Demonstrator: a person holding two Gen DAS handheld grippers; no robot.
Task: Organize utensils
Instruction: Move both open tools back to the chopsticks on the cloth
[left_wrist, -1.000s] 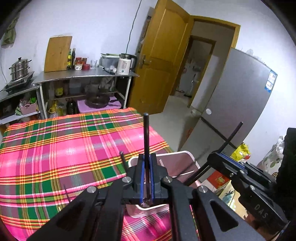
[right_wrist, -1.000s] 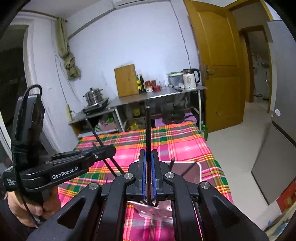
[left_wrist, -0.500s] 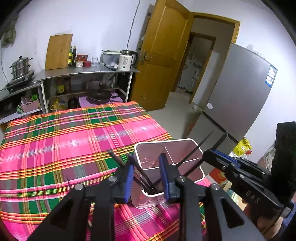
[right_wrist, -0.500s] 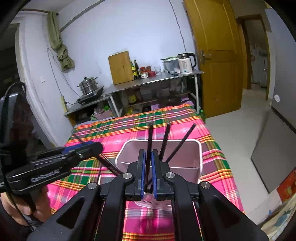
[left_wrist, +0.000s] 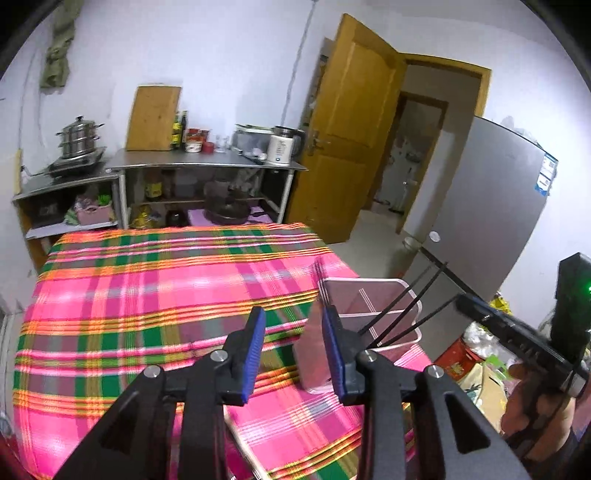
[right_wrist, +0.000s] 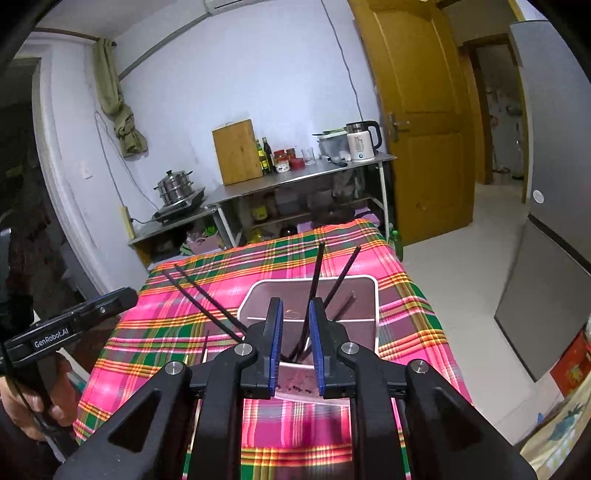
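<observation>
A white divided utensil holder (right_wrist: 369, 284) stands on the plaid tablecloth (right_wrist: 207, 314) near the table's right edge; it also shows in the left wrist view (left_wrist: 413, 314). Several black chopsticks (right_wrist: 314, 291) lean in it, also seen in the left wrist view (left_wrist: 402, 314). My right gripper (right_wrist: 295, 339) is open just in front of and above the holder, empty. My left gripper (left_wrist: 291, 347) is open and empty to the left of the holder. The right gripper's body shows at the right of the left wrist view (left_wrist: 517, 332).
A steel shelf (right_wrist: 295, 177) with a kettle (right_wrist: 362, 140), cutting board (right_wrist: 238, 151) and jars stands beyond the table. A steamer pot (left_wrist: 79, 138) sits at the back left. An open wooden door (left_wrist: 347, 129) and a grey fridge (left_wrist: 491, 206) are to the right.
Both grippers opened and let their chopsticks drop into the holder. The left gripper drew back to the left of the holder; the right drew back slightly.
</observation>
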